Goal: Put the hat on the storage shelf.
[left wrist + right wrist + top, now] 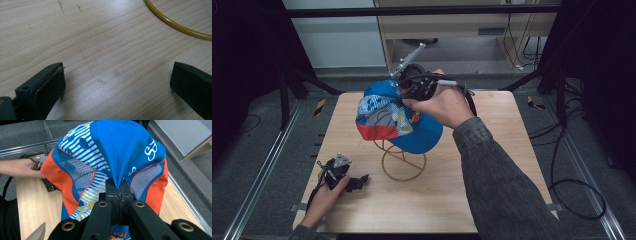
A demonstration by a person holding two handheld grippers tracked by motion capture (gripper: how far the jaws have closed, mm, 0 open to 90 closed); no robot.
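Above the wire stand (403, 161), the right gripper (117, 191) pinches the cap's (112, 157) blue fabric.

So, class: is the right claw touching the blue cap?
Touching. In the right gripper view the right claw is shut on a pinched fold of the blue cap.

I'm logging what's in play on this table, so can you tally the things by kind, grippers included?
Caps: 1, the blue and orange cap, pinched in the right gripper.
Wire stands: 1, the yellow wire stand under the cap.
Grippers: 2, the right one, plus the left gripper with jaws open, low over the wooden table.
Total: 4.
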